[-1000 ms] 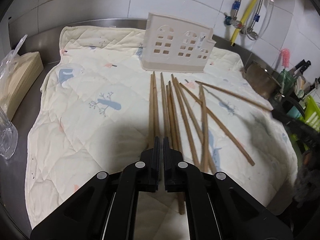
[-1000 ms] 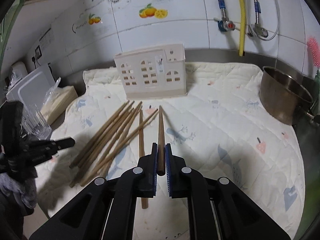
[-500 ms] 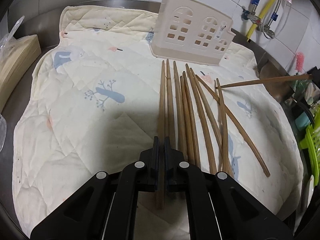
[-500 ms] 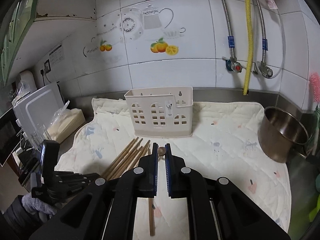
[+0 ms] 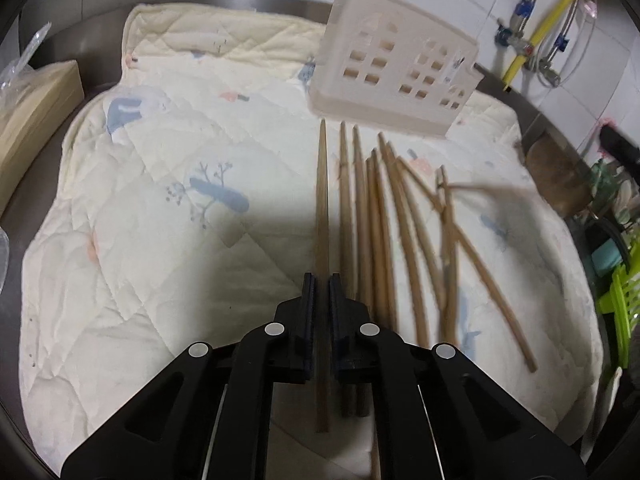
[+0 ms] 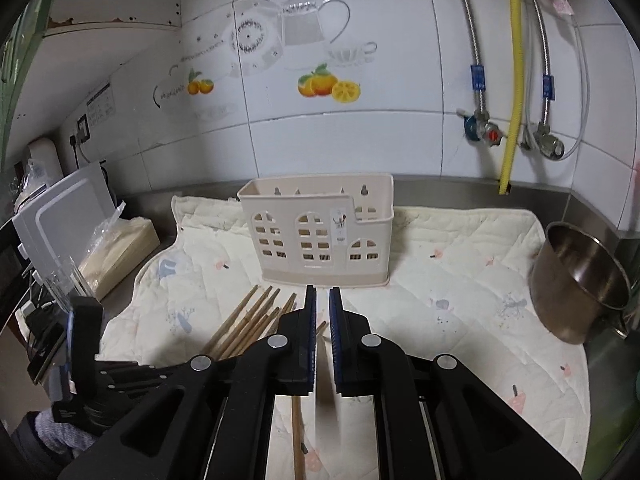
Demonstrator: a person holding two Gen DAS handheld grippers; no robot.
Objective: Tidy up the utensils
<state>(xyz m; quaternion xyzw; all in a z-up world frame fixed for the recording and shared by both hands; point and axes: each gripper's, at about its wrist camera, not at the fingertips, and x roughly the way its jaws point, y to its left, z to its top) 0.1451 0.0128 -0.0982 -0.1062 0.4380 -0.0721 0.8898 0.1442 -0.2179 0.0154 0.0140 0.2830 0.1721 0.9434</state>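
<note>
White wall tiles back a steel counter covered by a quilted mat [image 5: 168, 184]. Chopsticks [image 5: 376, 232] lie on the mat in a loose fan, tips toward the cream utensil holder [image 6: 320, 236], which stands upright at the rear of the mat.

Progress: early. Brown shapes show through the holder's window cut-outs, but whether these are stored chopsticks cannot be confirmed. About nine chopsticks are left on the mat, so most of the sorting is judged outstanding.

Left gripper [image 5: 322, 284]: low over the near end of the fan, pointed at the holder. Its fingers pinch a single chopstick [image 5: 321, 200] near the thick end; that stick runs straight forward, just beside its neighbours.

Right gripper [image 6: 322, 300]: raised, level, aimed at the holder front. Its fingers stand slightly apart. A blurred pale streak sits in the gap; whether a chopstick is gripped there cannot be determined. A steel pot [image 6: 580, 280] stands at the mat's right edge.
</note>
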